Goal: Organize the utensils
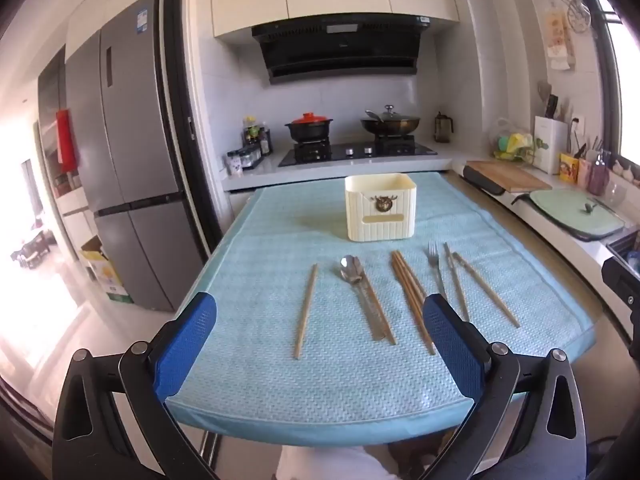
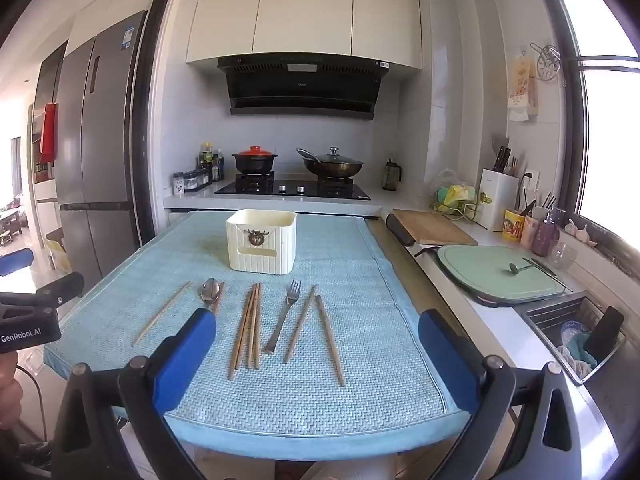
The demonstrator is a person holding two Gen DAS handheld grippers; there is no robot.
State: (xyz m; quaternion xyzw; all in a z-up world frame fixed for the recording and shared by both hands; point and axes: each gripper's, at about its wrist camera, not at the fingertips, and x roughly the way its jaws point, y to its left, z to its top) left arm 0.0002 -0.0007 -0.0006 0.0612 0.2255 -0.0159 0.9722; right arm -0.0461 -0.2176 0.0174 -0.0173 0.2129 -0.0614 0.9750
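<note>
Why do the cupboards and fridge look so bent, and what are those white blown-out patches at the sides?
Both views are fisheye, so the fridge and cupboards curve. Left wrist view: daylight whites out the doorway beside the fridge. Right wrist view: the window glares. The utensils on the blue mat stay sharp.

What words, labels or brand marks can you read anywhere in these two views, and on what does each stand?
"GenRobot.AI": on the left gripper's black body, right wrist view.
Fridge sticker: too small to read.
Range hood markings: blurred.
Yellow tin print: unreadable.

text: "GenRobot.AI" | on: left tongs [image 2: 28,330] body | other labels unreadable
</note>
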